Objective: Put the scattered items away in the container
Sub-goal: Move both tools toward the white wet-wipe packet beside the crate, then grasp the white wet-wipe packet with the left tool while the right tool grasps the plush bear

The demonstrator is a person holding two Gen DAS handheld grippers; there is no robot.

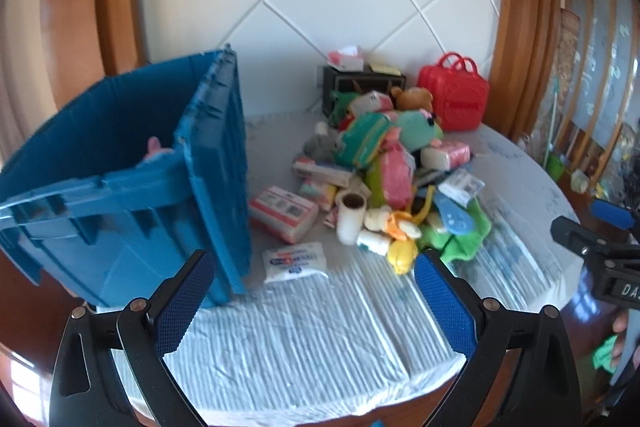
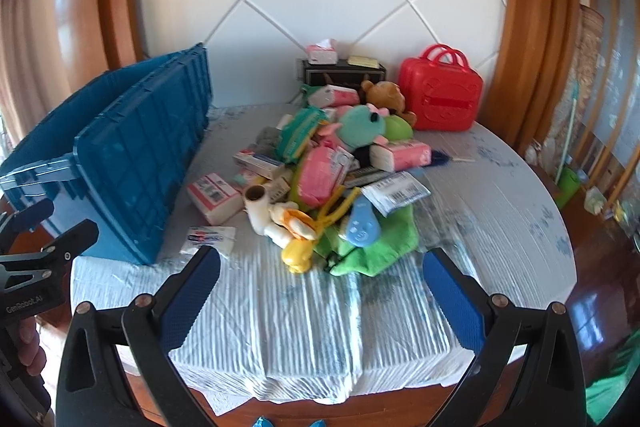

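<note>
I have both claws hovering over the near edge of the counter point(image 2: 304, 331), which is covered in pale striped padding. My left claw point(image 1: 312, 303) is spread wide with nothing between its blue pads, and my right claw point(image 2: 320, 301) is just as wide and equally empty.

The blue container point(image 1: 132, 187) sits at the left of the counter, tipped so one wall leans right; something pink point(image 1: 154, 149) shows inside it, too blurred to name.

The scattered items lie in a heap point(image 2: 328, 163) at the middle, right of the container and apart from it. In it I can pick out a teal plush point(image 2: 360, 125), a brown bear point(image 2: 386, 95), pink tissue packs, a cardboard-core roll point(image 2: 258, 207), a yellow toy point(image 2: 298, 255), a light blue tool point(image 2: 362, 223) and green cloth point(image 2: 372, 247). A small white packet point(image 1: 294, 261) lies alone nearest my left claw.

At the far side stand a red case point(image 2: 440, 93) and a dark box point(image 2: 344, 73) with a tissue pack on top.
</note>
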